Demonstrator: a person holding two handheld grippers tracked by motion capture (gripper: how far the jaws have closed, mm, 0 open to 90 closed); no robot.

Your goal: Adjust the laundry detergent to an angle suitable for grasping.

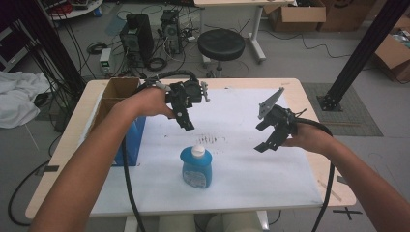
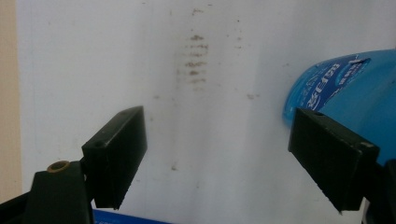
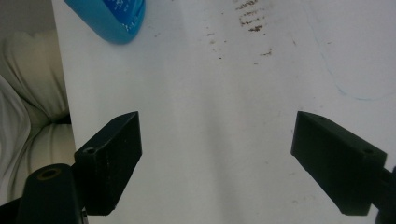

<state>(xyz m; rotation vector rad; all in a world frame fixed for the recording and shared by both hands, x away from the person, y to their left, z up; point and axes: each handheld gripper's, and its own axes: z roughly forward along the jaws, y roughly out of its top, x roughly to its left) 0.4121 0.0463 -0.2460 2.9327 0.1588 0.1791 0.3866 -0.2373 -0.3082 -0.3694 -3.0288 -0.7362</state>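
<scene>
High view: I see blue bottle (image 1: 196, 167) lying flat on white sheet (image 1: 241, 183), near front edge, cap pointing away from me. Left gripper (image 1: 185, 121) hangs above sheet behind bottle, right gripper (image 1: 265, 137) off to bottle's right, well apart. Cardboard box (image 1: 115, 92) at table's left edge. Bare sheet between grippers

Left gripper view: my jaws wide apart, nothing between; bottle (image 2: 348, 88) behind one jaw, brown smudges (image 2: 194, 60) ahead

Right gripper view: jaws spread, holding nothing; bottle (image 3: 112, 16) at sheet edge, open sheet ahead
</scene>
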